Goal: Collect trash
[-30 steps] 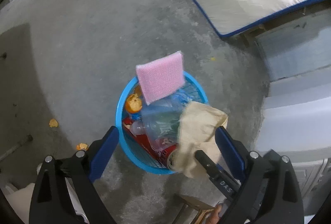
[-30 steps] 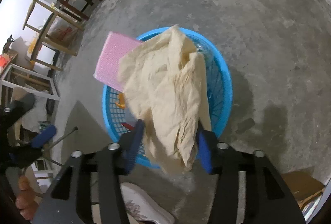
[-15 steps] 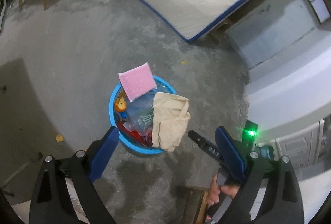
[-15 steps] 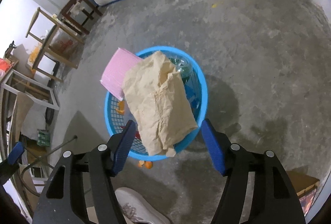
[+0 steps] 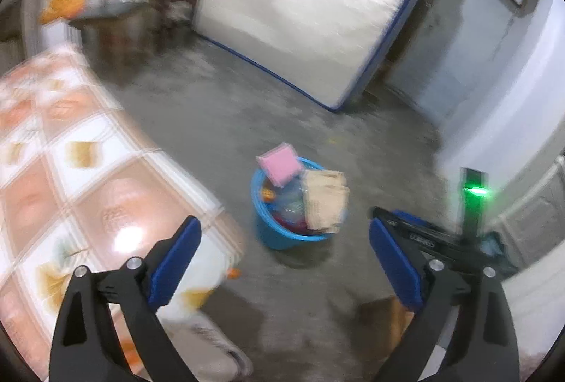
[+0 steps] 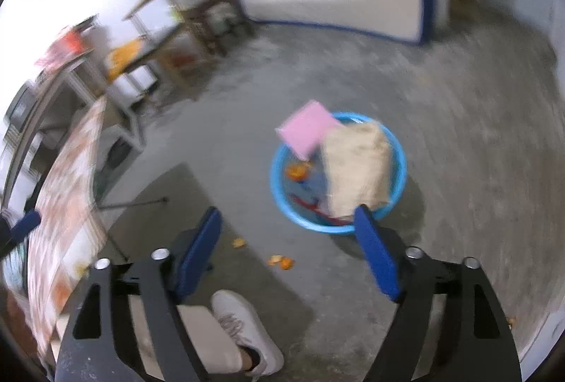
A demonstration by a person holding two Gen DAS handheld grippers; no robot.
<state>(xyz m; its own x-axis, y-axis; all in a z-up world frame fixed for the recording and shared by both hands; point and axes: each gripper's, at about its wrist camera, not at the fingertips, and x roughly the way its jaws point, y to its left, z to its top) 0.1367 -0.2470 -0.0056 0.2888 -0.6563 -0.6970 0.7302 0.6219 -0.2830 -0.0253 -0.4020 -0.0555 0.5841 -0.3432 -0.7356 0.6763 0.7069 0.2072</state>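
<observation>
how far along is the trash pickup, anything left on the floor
Done: the blue basket holds the beige paper bag, pink sponge and other trash. In hand: nothing; the left gripper and right gripper are open, empty. Left: orange peel scraps on the floor.

Round blue basket (image 6: 398, 177) on bare concrete, filled above the rim with trash. Crumpled beige paper bag (image 6: 356, 170) draped over the near edge, one end hanging outside the wall. Flat pink sponge-like pad (image 6: 306, 128) tilted on the far rim, jutting past it. Orange peel (image 6: 296, 171), clear plastic and red wrapping inside. More peel scraps (image 6: 280, 261) loose on the concrete near the basket, apart from it.
</observation>
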